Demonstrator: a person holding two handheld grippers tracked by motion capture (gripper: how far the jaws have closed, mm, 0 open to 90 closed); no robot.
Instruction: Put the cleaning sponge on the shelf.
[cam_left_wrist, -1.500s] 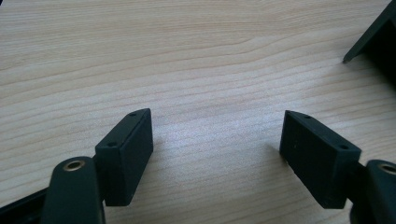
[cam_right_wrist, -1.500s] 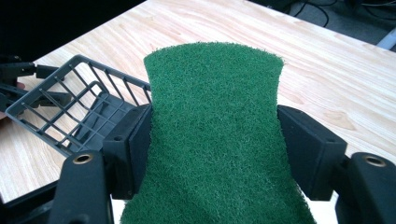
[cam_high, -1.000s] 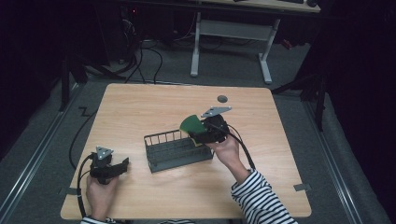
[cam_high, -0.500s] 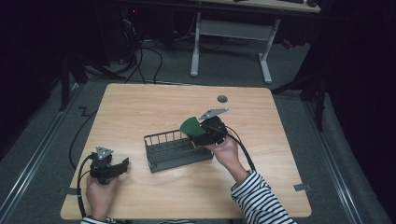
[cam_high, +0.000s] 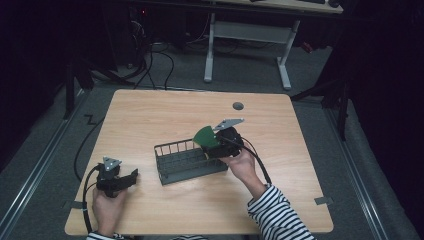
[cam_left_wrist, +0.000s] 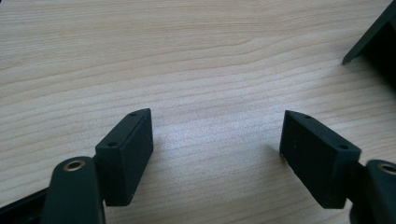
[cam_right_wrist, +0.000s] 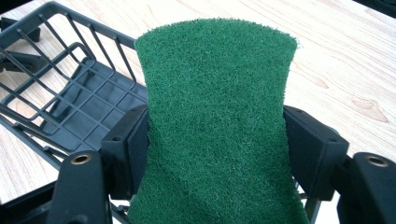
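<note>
A green scouring pad (cam_right_wrist: 217, 126) is pinched between the jaws of my right gripper (cam_right_wrist: 215, 140), its sides squeezed inward. In the high view that right gripper (cam_high: 214, 145) holds the scouring pad (cam_high: 203, 136) over the right end of a dark wire basket (cam_high: 187, 162) on the wooden table (cam_high: 150, 115). The basket (cam_right_wrist: 60, 93) lies below and left of the pad, its grid floor bare. My left gripper (cam_high: 125, 179) rests low near the table's front left, a hand around it. Its jaws stand wide apart over bare wood, left gripper (cam_left_wrist: 217, 144) holding nothing.
A small round grommet (cam_high: 238, 106) sits in the table near its far edge. A dark corner of the basket (cam_left_wrist: 373, 32) shows at the upper right of the left gripper view. Cables trail off the table's left side onto the floor.
</note>
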